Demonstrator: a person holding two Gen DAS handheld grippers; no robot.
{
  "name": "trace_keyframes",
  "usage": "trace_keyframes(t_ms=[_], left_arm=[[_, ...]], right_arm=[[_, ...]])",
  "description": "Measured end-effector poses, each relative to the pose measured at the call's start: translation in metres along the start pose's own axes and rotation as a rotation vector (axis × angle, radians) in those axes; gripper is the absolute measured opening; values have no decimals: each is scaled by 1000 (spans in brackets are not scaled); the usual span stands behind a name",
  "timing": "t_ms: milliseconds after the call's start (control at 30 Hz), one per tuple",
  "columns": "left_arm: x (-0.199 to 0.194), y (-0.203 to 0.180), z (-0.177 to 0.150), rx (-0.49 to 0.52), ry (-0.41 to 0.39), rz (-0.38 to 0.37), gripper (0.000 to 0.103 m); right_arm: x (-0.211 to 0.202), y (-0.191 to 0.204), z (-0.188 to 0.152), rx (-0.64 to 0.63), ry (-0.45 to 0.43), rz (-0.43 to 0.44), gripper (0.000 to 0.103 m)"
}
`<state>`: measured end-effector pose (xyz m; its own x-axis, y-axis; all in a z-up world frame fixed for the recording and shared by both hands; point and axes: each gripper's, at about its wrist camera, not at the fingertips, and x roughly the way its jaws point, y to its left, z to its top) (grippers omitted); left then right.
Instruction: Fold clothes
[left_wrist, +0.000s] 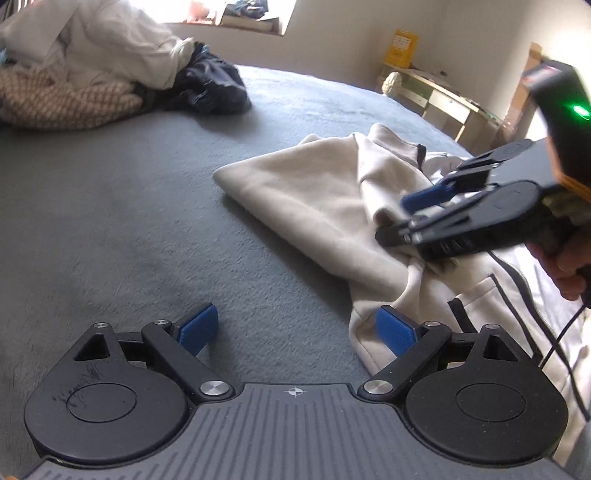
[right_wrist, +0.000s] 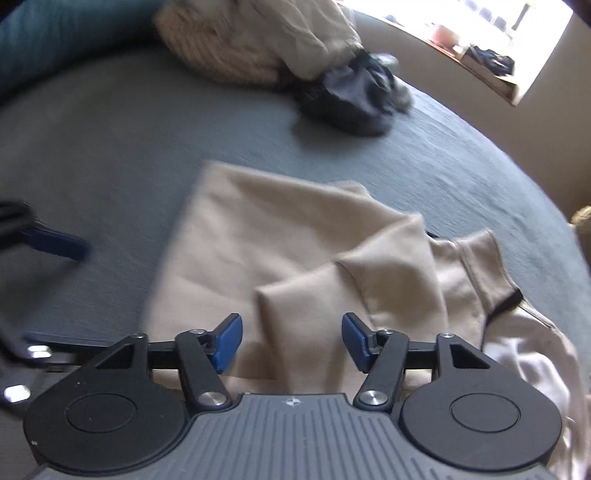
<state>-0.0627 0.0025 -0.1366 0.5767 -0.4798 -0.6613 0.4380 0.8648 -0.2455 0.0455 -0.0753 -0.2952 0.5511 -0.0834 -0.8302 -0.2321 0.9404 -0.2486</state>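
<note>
A cream zip-up sweatshirt (left_wrist: 325, 192) with dark trim lies partly folded on the grey bed cover (left_wrist: 129, 192); it also shows in the right wrist view (right_wrist: 280, 236). My left gripper (left_wrist: 295, 332) is open and empty just left of the garment's hem, low over the bed. My right gripper (right_wrist: 291, 341) is open, its fingers either side of a raised fold of the sweatshirt. In the left wrist view the right gripper (left_wrist: 406, 214) hovers over the garment's middle. The left gripper's blue finger (right_wrist: 55, 242) shows at the left of the right wrist view.
A pile of unfolded clothes (left_wrist: 85, 74) with a dark garment (left_wrist: 210, 88) sits at the far side of the bed; it also shows in the right wrist view (right_wrist: 347, 96). A windowsill (left_wrist: 240, 18) and a wooden shelf (left_wrist: 443, 96) stand beyond the bed.
</note>
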Motion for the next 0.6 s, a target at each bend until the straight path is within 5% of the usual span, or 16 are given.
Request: trace_keyframes(t_ms=[67,133,367,600], left_arm=[[0,-2,-1,16,-6,-5,86],[2,-3,-2,17,-5,-11,85],[4,-6,-4,8,7,-40,82],[-2,4,-8,-67,10,-86,82]], right_arm=[[0,-13,2,82,5,46,10],[-10,-20,7,113,-15,61,5],[-58,-47,43,288,-129,194,5],[-95,-62,92,465,-231,499,5]])
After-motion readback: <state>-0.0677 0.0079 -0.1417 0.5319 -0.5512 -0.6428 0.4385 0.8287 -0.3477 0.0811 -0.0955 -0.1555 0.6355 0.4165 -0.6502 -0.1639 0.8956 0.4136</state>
